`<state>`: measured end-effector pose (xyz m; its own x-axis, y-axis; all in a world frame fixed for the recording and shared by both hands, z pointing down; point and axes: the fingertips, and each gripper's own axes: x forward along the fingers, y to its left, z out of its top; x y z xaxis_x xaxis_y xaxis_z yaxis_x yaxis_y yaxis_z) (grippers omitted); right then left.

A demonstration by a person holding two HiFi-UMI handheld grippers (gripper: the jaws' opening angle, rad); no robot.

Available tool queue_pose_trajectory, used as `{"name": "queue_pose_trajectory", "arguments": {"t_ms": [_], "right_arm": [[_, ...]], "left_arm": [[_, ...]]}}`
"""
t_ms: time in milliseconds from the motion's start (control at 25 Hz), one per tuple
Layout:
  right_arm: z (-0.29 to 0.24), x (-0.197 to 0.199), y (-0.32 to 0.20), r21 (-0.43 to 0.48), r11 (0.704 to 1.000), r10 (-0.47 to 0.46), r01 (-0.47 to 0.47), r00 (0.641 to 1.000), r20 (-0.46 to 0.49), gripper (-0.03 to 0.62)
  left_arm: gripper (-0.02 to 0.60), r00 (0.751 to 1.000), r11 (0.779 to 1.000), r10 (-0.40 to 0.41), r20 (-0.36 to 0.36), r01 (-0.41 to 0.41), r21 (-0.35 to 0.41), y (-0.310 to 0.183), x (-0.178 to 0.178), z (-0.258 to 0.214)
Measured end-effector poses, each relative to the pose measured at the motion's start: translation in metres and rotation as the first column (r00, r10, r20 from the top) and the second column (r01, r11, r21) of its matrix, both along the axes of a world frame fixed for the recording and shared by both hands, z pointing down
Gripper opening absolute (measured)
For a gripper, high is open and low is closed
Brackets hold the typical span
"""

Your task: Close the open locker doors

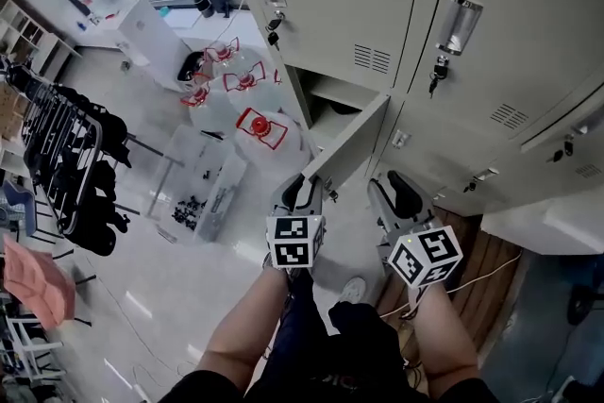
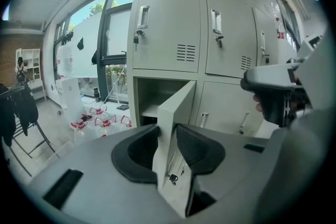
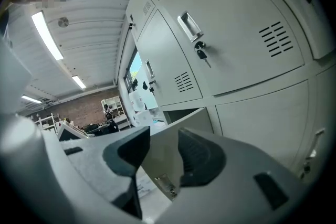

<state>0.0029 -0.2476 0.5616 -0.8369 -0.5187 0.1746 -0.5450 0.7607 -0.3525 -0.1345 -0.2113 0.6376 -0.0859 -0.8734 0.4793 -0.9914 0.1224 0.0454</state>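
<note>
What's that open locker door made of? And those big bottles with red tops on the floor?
The locker door: probably thin sheet metal, painted pale grey, matte; its edge is thin and folded. The bottles: probably clear plastic, shiny, since you can see through them; their red tops look plastic too.

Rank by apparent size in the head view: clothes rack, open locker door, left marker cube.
1. clothes rack
2. open locker door
3. left marker cube
The cube is nearest the camera, so it looks enlarged.
</note>
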Motion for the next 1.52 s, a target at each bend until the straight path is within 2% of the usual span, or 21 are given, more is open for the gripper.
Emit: {"name": "queue_pose_trajectory", "arguments": {"t_ms": [320, 800, 1520], "right_arm": [[0.005, -0.038, -0.017, 0.003, 1.000, 0.001, -0.001, 1.000, -0.014, 0.153], [0.012, -0.094, -0.045, -0.014, 0.999, 0.049, -0.050, 0.998, -0.041, 0.153], [0.011, -0.126, -0.094, -0.008, 0.990, 0.142, -0.143, 0.989, -0.043, 0.153]], "left_arm": [[0.128, 1.000, 1.000, -0.017, -0.017, 0.018, 0.019, -0.020, -0.040, -0.001], [0.117, 0.998, 0.999, 0.004, -0.063, -0.002, 0.037, -0.062, -0.093, 0.000], [0.115, 0.998, 0.998, 0.047, -0.033, -0.046, 0.040, -0.146, -0.139, -0.001]]}}
